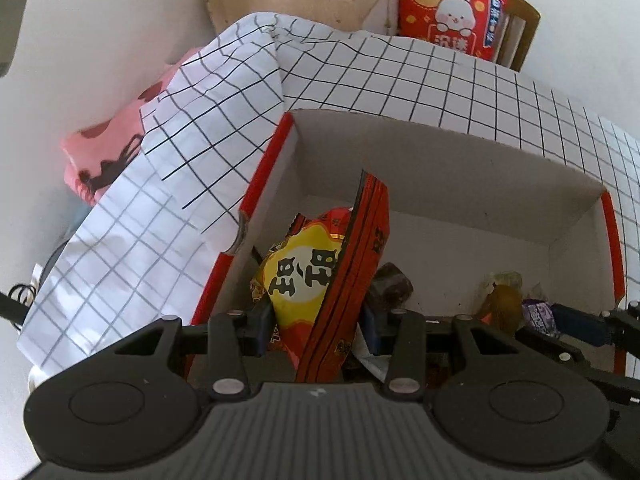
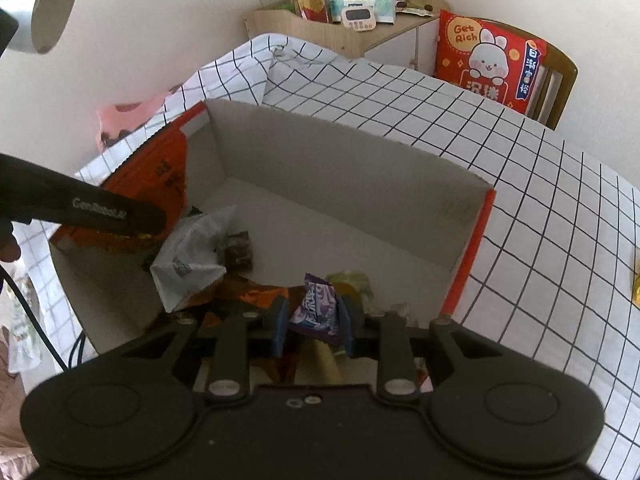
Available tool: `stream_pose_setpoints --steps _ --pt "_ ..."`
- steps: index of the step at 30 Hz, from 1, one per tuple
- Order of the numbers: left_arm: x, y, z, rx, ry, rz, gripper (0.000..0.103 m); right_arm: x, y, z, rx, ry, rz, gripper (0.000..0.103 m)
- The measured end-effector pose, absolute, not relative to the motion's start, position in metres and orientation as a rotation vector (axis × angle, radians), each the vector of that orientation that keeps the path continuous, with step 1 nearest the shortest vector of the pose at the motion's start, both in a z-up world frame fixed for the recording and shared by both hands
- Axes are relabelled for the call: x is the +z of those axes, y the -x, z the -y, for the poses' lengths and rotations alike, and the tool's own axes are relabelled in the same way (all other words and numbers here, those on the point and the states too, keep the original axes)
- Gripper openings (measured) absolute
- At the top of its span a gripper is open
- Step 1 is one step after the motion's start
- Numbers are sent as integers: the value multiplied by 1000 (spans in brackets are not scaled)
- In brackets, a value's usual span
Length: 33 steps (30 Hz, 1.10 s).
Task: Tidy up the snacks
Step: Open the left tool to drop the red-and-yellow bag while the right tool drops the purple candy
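A red-edged cardboard box [image 1: 440, 160] [image 2: 340, 168] lies on the checked cloth and holds several snacks. My left gripper [image 1: 318, 326] is shut on a red and yellow snack bag [image 1: 320, 280], upright at the box's left side; the bag also shows in the right wrist view [image 2: 152, 184]. My right gripper [image 2: 314, 324] is shut on a small purple snack packet [image 2: 318, 308], low inside the box; the packet also shows in the left wrist view [image 1: 538, 314]. A white packet [image 2: 192, 256] and a dark brown sweet [image 2: 238, 250] lie on the box floor.
A wooden shelf [image 2: 340, 36] with jars, tissues and a timer stands at the back. A red rabbit cushion [image 2: 490, 60] leans on a chair. A pink cloth [image 1: 104, 156] lies at the bed's left. A yellow item [image 2: 636, 284] sits at the right edge.
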State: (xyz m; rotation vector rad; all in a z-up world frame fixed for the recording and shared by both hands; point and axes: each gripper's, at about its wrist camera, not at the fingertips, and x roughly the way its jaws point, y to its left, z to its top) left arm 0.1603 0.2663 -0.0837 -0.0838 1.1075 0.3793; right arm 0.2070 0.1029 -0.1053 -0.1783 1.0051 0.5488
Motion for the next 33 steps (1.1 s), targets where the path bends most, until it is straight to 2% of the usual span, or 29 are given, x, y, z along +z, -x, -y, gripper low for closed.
stream_pose_setpoints --steps 15,17,20,28,33 --pt "-84 -150 -265 357 101 -1106 50 -105 -204 -100 534 163 -1016 34" --pt "-80 -147 -264 352 111 -1090 58 -102 -203 -97 538 152 -1013 37" --pt "-74 -140 -261 345 119 -1071 58 -98 -200 -93 543 139 -1005 41" --pt "-53 -116 -244 306 114 -997 58 -79 -186 -76 578 86 -974 62" --pt "-35 -102 -224 286 91 -938 63 -62 -175 -58 595 51 -945 69"
